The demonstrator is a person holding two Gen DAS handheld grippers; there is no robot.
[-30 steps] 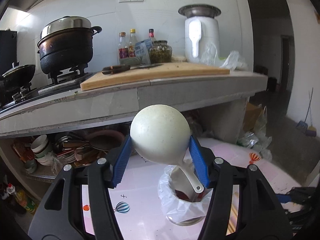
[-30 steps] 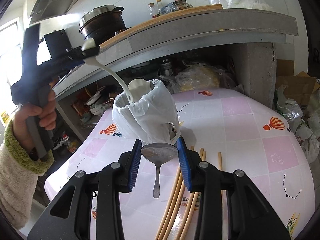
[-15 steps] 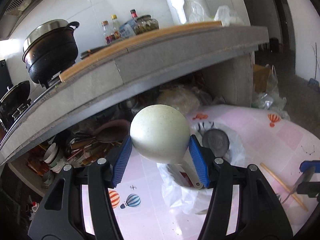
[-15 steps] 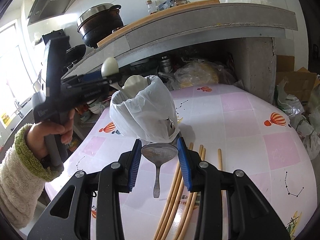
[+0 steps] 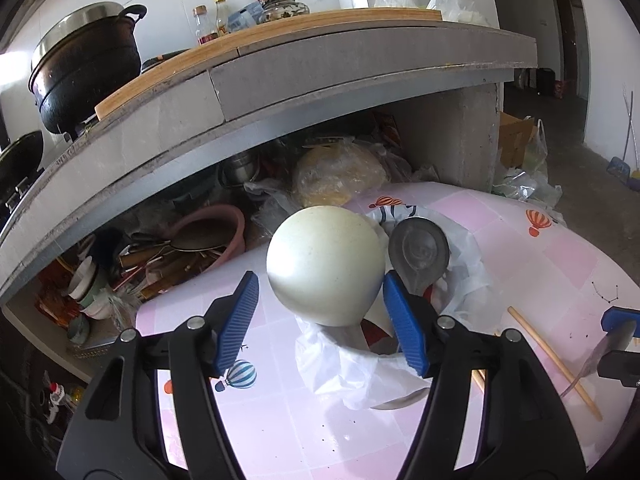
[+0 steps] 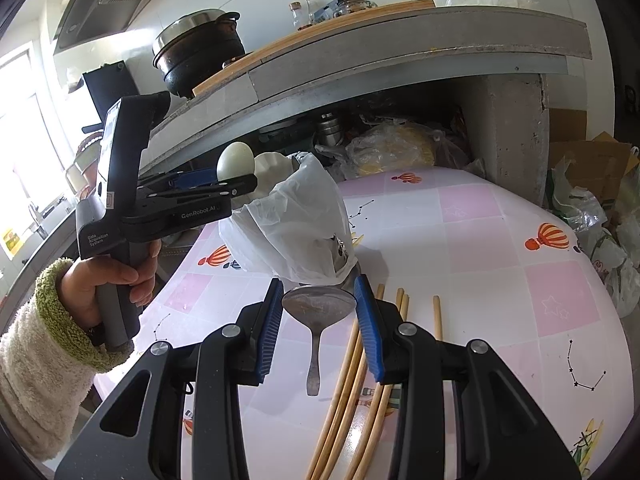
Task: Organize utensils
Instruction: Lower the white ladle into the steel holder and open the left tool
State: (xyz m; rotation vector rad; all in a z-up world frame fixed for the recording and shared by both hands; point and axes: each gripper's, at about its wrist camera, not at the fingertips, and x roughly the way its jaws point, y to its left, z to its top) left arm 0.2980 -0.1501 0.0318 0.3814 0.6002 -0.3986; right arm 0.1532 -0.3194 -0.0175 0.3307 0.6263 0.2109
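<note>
The worktop (image 6: 500, 248) is a low table under a glossy pink-and-white checked cloth printed with hot-air balloons, set before a grey concrete kitchen counter (image 5: 320, 68) that carries a black pot (image 5: 86, 68), sauce bottles and a wooden board.

On the worktop stands a utensil holder (image 6: 296, 232) lined with a crinkled white plastic bag. The left gripper (image 5: 320, 316) hangs just above the holder; its jaws have just been opening, and the round cream ladle (image 5: 324, 270) sits between the blue ribbed pads with a gap on the left side, its handle down in the holder. A steel ladle (image 5: 420, 250) stands in the holder too.

In front of the holder, the right gripper (image 6: 319, 320) holds a dull metal spoon (image 6: 318, 312) by its bowl, jaws narrow. Pale wooden chopsticks (image 6: 360, 384) lie on the cloth beneath it.
</note>
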